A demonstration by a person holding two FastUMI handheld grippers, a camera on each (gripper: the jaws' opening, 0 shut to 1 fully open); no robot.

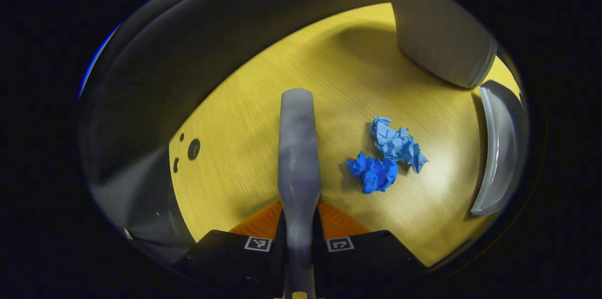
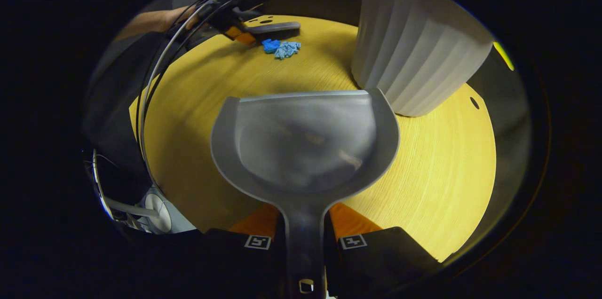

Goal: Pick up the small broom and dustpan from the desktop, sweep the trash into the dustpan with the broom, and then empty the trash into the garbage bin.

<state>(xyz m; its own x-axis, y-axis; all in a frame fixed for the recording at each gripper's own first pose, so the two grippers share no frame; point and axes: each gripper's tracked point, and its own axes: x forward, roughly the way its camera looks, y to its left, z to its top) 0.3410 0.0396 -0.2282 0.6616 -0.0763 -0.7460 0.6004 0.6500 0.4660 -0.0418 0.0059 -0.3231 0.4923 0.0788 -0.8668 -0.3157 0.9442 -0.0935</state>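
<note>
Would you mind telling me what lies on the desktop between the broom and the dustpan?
In the left gripper view, two crumpled blue paper scraps lie between the broom and the dustpan; otherwise the desktop there is bare.

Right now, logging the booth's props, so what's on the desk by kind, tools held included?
Blue paper wads: 2
Grey broom, in the left claw: 1
Grey dustpan, in the right claw: 1
Ribbed white bin: 1
Total: 5
</note>
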